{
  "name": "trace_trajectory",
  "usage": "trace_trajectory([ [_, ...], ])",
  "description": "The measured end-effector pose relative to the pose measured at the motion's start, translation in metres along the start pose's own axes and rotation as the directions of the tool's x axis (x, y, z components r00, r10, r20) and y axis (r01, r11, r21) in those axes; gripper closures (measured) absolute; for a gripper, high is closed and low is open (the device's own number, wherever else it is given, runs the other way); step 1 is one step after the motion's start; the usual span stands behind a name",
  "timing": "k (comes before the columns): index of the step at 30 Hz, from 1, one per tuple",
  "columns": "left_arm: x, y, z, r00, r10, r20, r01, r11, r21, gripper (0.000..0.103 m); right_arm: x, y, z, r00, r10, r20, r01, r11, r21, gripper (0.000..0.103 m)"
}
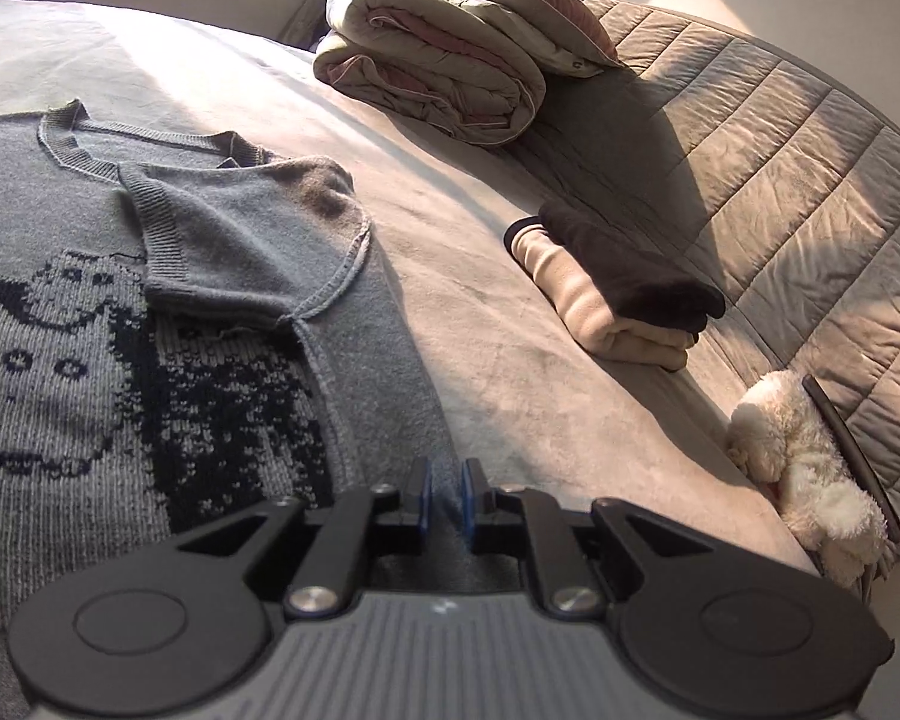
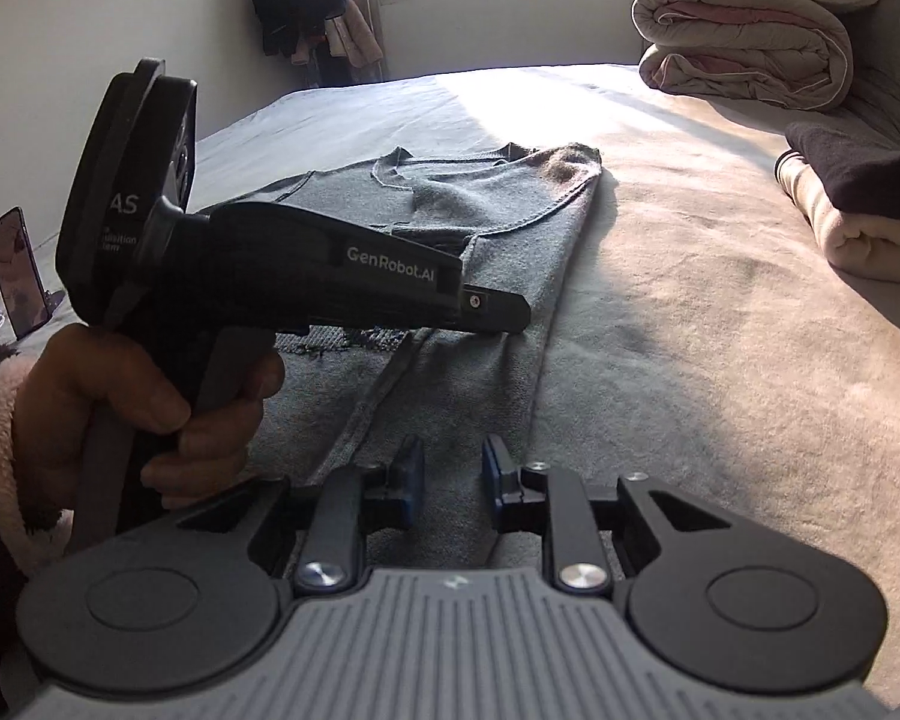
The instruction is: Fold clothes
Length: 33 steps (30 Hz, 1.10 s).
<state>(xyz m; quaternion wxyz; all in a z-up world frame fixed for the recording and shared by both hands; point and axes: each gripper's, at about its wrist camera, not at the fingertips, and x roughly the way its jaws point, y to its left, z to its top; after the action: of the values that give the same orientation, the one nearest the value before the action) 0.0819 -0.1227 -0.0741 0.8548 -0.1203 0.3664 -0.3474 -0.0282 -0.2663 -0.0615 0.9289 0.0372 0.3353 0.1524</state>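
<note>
Blue-padded, the left gripper [image 1: 444, 495] pinches the near side edge of the grey sweater [image 1: 150, 330], which runs lengthwise away toward its collar, while the right gripper [image 2: 453, 477], jaws narrowly apart and empty, hovers over that same edge.

Sweater [image 1: 222, 252]: matt grey knit, ribbed cuffs. Bed sheet [image 1: 480, 312]: soft, velvety cloth. Headboard [image 1: 780, 138]: quilted, slightly shiny fabric. Toy [image 1: 804, 450]: fluffy plush.
</note>
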Motion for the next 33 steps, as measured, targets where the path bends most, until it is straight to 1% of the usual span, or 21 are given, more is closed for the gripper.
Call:
trace_trajectory([
  [2, -0.008, -0.001, -0.005, 1.000, 0.001, -0.016, -0.001, 1.000, 0.003, 0.087, -0.008, 0.004, -0.003, 1.000, 0.010, -0.019, -0.011, 1.000, -0.029, 0.074],
  [3, -0.013, -0.002, -0.008, 1.000, 0.001, -0.025, -0.001, 1.000, -0.002, 0.085, -0.011, 0.008, -0.006, 0.999, 0.008, -0.041, -0.010, 0.999, -0.052, 0.074],
  [5, -0.023, -0.004, -0.012, 0.999, 0.001, -0.035, -0.001, 1.000, -0.004, 0.078, -0.016, 0.016, -0.012, 0.997, -0.004, -0.083, -0.003, 0.996, -0.089, 0.074],
  [7, -0.035, -0.007, -0.015, 0.999, 0.013, -0.041, -0.012, 1.000, 0.012, 0.071, -0.021, 0.019, -0.015, 0.995, -0.012, -0.102, 0.002, 0.995, -0.098, 0.075],
  [9, -0.048, -0.010, -0.018, 0.998, 0.031, -0.047, -0.030, 0.999, 0.029, 0.067, -0.026, 0.019, -0.016, 0.994, -0.017, -0.110, 0.008, 0.996, -0.085, 0.075],
  [10, -0.054, -0.011, -0.020, 0.998, 0.045, -0.048, -0.043, 0.998, 0.037, 0.060, -0.028, 0.020, -0.016, 0.993, -0.020, -0.114, 0.011, 0.997, -0.077, 0.075],
  [11, -0.061, -0.011, -0.021, 0.997, 0.064, -0.050, -0.062, 0.997, 0.043, 0.056, -0.031, 0.018, -0.015, 0.993, -0.021, -0.116, 0.014, 0.998, -0.058, 0.074],
  [12, -0.068, -0.010, -0.022, 0.995, 0.083, -0.049, -0.081, 0.996, 0.048, 0.055, -0.032, 0.017, -0.013, 0.992, -0.023, -0.121, 0.018, 0.999, -0.038, 0.074],
  [13, -0.075, -0.009, -0.023, 0.994, 0.102, -0.048, -0.099, 0.994, 0.054, 0.051, -0.034, 0.017, -0.012, 0.992, -0.023, -0.124, 0.021, 1.000, -0.020, 0.071],
  [14, -0.083, -0.008, -0.024, 0.992, 0.120, -0.047, -0.117, 0.991, 0.060, 0.045, -0.035, 0.016, -0.009, 0.992, -0.022, -0.126, 0.023, 1.000, 0.004, 0.068],
  [16, -0.099, -0.002, -0.024, 0.987, 0.159, -0.032, -0.157, 0.986, 0.055, 0.040, -0.037, 0.017, -0.004, 0.992, -0.014, -0.127, 0.019, 0.999, 0.039, 0.065],
  [18, -0.115, 0.007, -0.023, 0.981, 0.194, -0.014, -0.194, 0.980, 0.037, 0.035, -0.038, 0.023, 0.002, 0.993, 0.003, -0.120, 0.005, 0.998, 0.065, 0.062],
  [20, -0.131, 0.018, -0.022, 0.975, 0.224, 0.006, -0.224, 0.974, 0.012, 0.026, -0.036, 0.031, 0.007, 0.993, 0.016, -0.113, -0.008, 0.997, 0.071, 0.055],
  [21, -0.139, 0.025, -0.022, 0.971, 0.239, 0.020, -0.239, 0.971, -0.002, 0.024, -0.034, 0.035, 0.009, 0.994, 0.019, -0.112, -0.011, 0.997, 0.071, 0.054],
  [23, -0.153, 0.038, -0.023, 0.960, 0.277, 0.047, -0.275, 0.961, -0.032, 0.018, -0.027, 0.047, 0.013, 0.993, 0.012, -0.114, -0.005, 0.998, 0.058, 0.054],
  [26, -0.166, 0.059, -0.024, 0.937, 0.340, 0.076, -0.333, 0.939, -0.088, 0.018, -0.014, 0.062, 0.020, 0.992, 0.018, -0.121, -0.011, 0.998, 0.061, 0.053],
  [28, -0.171, 0.072, -0.022, 0.923, 0.378, 0.077, -0.365, 0.921, -0.136, 0.018, -0.004, 0.070, 0.026, 0.993, 0.026, -0.119, -0.018, 0.997, 0.074, 0.053],
  [30, -0.179, 0.084, -0.023, 0.908, 0.408, 0.096, -0.387, 0.904, -0.180, 0.017, 0.003, 0.078, 0.032, 0.993, 0.032, -0.116, -0.021, 0.996, 0.091, 0.052],
  [33, -0.189, 0.097, -0.022, 0.881, 0.457, 0.124, -0.425, 0.878, -0.220, 0.016, 0.013, 0.090, 0.037, 0.992, 0.046, -0.117, -0.034, 0.994, 0.104, 0.051],
])
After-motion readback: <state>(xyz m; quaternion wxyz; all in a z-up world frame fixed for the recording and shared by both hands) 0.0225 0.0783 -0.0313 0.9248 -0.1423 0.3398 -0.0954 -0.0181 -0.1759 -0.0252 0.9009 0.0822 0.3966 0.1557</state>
